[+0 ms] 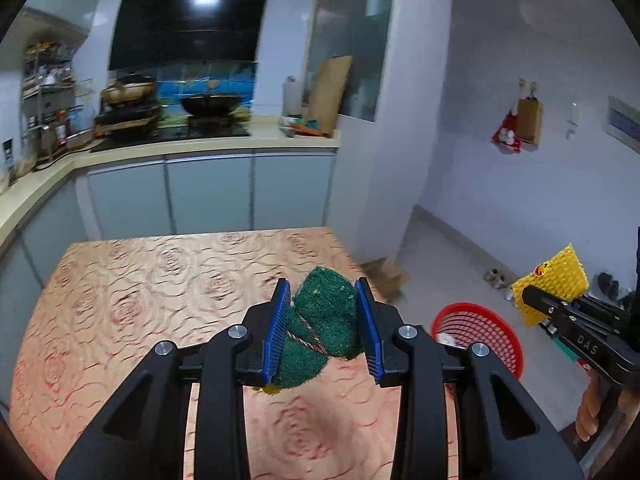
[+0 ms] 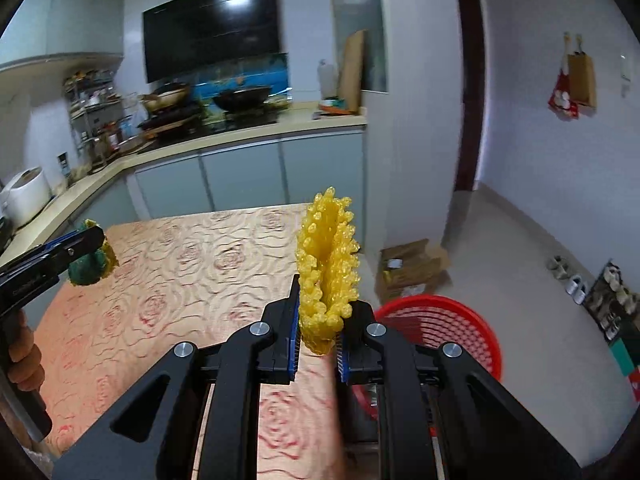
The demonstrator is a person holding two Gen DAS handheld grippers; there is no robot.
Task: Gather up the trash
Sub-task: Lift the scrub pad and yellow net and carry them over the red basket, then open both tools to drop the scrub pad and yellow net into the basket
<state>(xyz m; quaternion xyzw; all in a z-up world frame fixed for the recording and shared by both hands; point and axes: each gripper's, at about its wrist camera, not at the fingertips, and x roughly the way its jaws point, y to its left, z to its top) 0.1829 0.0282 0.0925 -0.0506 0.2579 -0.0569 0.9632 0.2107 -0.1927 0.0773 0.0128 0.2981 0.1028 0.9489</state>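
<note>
While my left claw (image 1: pixel 322 330) was clamped on a green scouring pad (image 1: pixel 320 328), its blue ribbed fingers (image 1: pixel 277 332) pinched the coarse, folded fibre above the table (image 1: pixel 140 288); a brown string crossed the pad. My right claw (image 2: pixel 318 330) was shut on a yellow knobbly scrubber (image 2: pixel 326 272), bent double and standing upright between the pads. From the left view I read "DAS" in pale letters on the right claw's black arm, and the scrubber carried a small red label too blurred to read. The table wore a glossy peach cloth with rose swirls. Just beside its right edge, on the pale tiled floor, stood a red slatted plastic basket (image 2: pixel 460 320), with a cardboard box (image 2: pixel 412 268) beyond. Behind lay a cream counter (image 1: pixel 200 146), a wok (image 1: pixel 211 105) and a black hood (image 1: pixel 188 20).
</note>
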